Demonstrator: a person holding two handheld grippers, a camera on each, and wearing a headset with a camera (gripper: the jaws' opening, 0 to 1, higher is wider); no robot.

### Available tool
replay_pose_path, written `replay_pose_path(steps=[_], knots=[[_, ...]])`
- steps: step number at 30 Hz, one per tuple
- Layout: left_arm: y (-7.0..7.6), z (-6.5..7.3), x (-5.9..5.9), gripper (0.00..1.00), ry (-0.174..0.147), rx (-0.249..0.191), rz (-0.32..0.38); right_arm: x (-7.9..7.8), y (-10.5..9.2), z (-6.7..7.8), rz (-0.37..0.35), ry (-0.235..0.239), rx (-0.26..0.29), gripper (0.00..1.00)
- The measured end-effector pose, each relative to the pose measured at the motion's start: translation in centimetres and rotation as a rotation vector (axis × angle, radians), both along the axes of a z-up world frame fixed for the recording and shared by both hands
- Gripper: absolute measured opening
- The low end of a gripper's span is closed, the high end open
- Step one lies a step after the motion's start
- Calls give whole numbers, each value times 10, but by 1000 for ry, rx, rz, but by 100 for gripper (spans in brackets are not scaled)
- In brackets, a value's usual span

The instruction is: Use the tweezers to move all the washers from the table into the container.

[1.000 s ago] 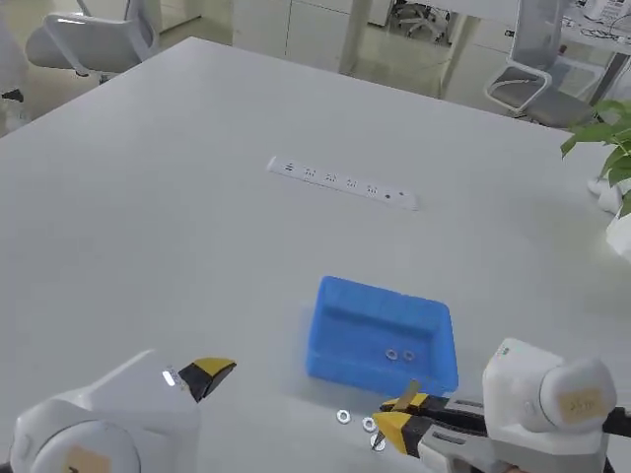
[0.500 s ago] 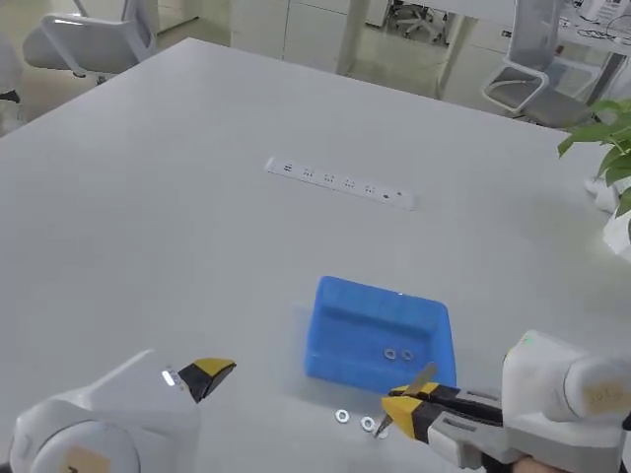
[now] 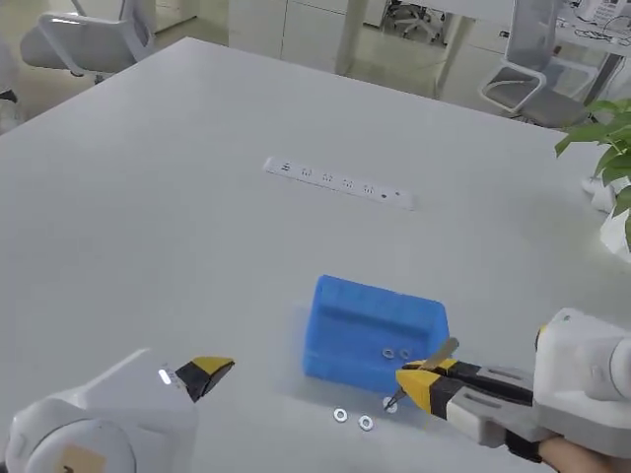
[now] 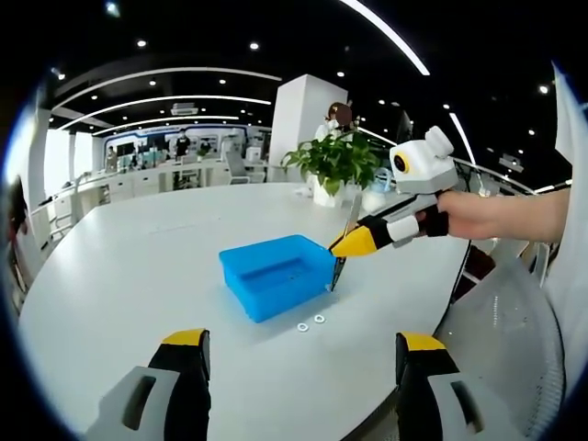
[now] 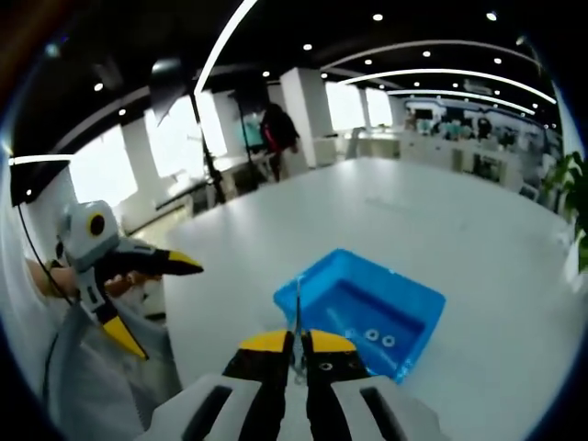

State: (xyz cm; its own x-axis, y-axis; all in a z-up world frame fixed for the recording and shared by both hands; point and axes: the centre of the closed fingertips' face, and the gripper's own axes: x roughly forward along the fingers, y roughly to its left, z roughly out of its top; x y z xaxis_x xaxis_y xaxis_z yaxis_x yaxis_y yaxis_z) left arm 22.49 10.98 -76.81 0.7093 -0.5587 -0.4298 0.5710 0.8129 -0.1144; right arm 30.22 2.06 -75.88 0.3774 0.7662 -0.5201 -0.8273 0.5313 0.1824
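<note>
I'm in an open-plan office. Swivel chairs [image 3: 84, 39] stand around my white table [image 3: 177, 197], a power strip [image 3: 340, 183] lies on it, a potted plant [image 4: 335, 161] nearby.

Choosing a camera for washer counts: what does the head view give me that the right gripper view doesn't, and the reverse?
Head view: the power strip and two loose washers on the table. Right gripper view: a hand holding the left gripper. Both: the blue container with two washers inside, and the tweezers in the right gripper.
</note>
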Motion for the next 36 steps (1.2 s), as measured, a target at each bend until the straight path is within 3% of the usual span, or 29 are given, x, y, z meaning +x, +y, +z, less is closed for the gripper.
replay_pose_path(steps=[8, 22, 36], knots=[[0, 1, 0, 84, -2, -4, 1, 11, 5, 15, 2, -24, 13, 3], [0, 2, 0, 84, -4, -13, 6, 39, 10, 23, 3, -50, 11, 3], [1, 2, 0, 84, -3, -17, 9, 58, 17, 14, 16, -40, -12, 3]])
